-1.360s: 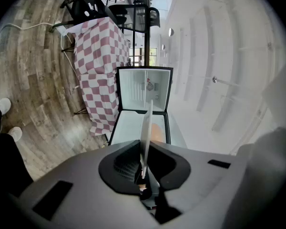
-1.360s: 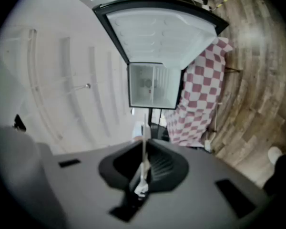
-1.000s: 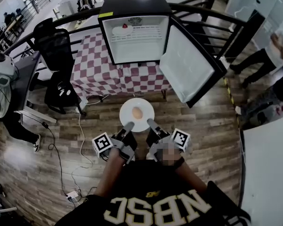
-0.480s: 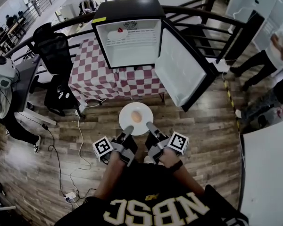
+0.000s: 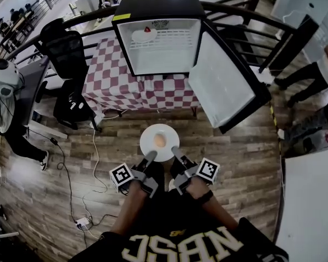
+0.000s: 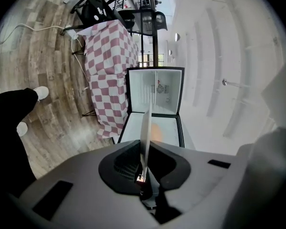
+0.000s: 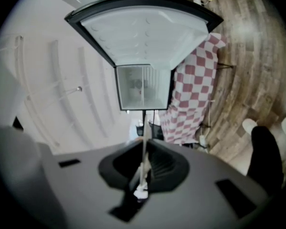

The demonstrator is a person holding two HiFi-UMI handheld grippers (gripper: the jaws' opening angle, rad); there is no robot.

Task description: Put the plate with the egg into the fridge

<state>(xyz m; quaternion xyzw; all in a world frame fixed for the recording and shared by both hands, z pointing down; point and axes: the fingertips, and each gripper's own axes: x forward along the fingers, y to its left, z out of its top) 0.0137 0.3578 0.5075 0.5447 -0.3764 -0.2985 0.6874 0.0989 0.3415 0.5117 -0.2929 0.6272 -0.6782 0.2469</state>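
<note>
Grippers and plate sit slightly lower than a second ago. Grip: left gripper and right gripper each pinched nearly closed on plate's near rim; egg just beyond the tips. Carry step, by the look of it. Open fridge well ahead; next move likely calls for walking in, plate kept level. Pose: forearms tucked, grippers roughly level.

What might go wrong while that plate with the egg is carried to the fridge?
The egg lies loose on the plate, which the left gripper and right gripper pinch only at its near rim; a tilt could roll it off. A second plate already sits on the fridge shelf and might get bumped.
</note>
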